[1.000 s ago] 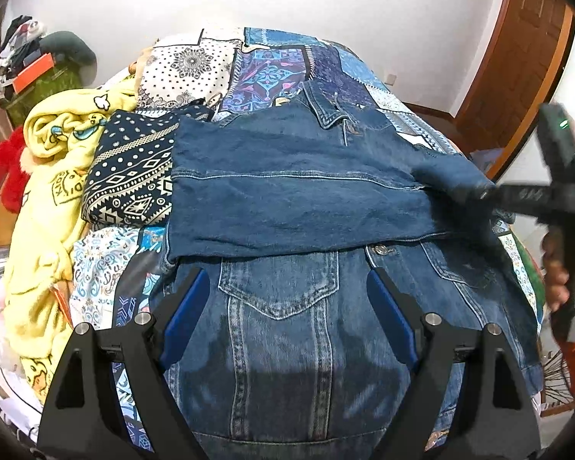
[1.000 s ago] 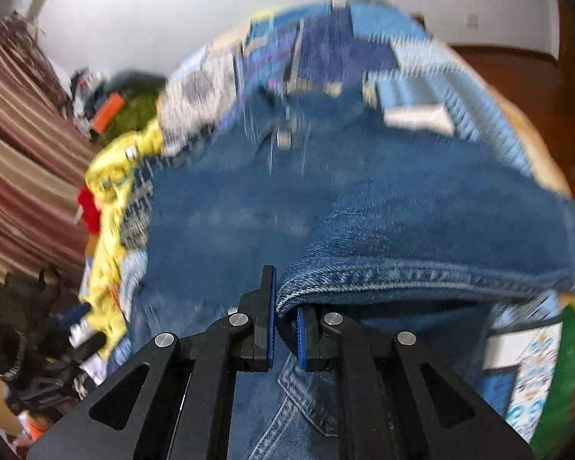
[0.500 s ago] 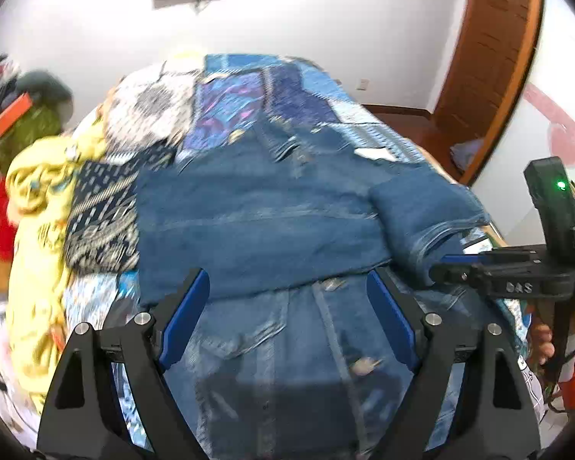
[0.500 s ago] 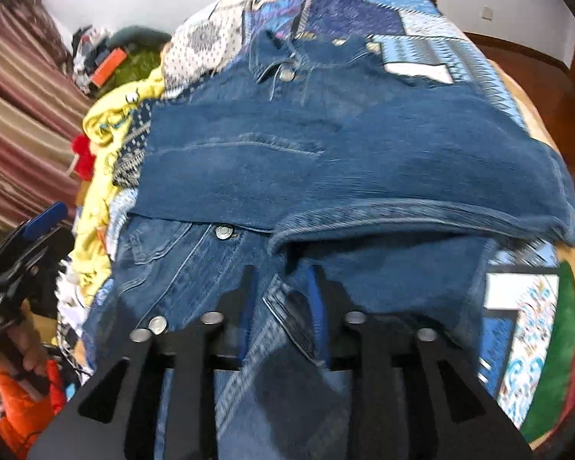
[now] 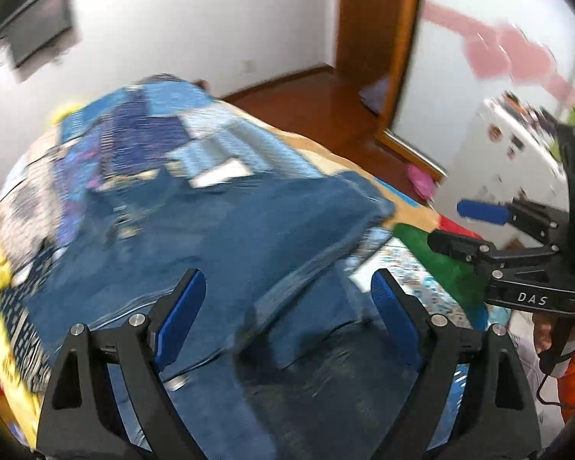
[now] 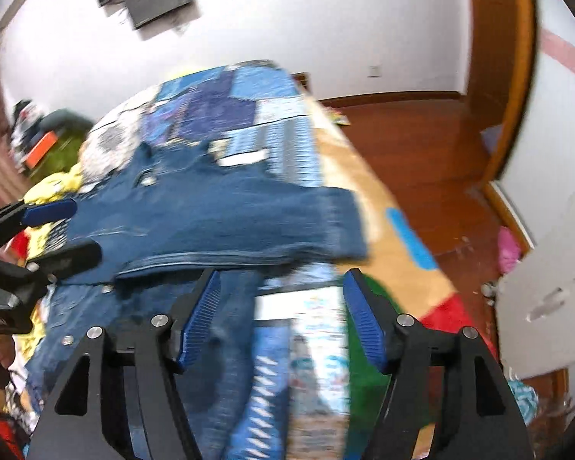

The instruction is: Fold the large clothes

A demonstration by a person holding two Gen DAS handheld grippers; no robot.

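My denim jacket [image 5: 218, 237] lies on the patchwork bed [image 6: 287, 115] with both sleeves folded across; my left claw [image 5: 287, 314] and right claw [image 6: 281, 314] gape wide, empty, body fold left

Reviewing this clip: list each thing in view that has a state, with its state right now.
Denim jacket: lying on the bed, partly folded, one layer laid across it, held by neither gripper.
Left gripper: open, empty, over the jacket.
Right gripper: open, empty, at the jacket's right edge.
Patchwork bedspread: spread over the bed.
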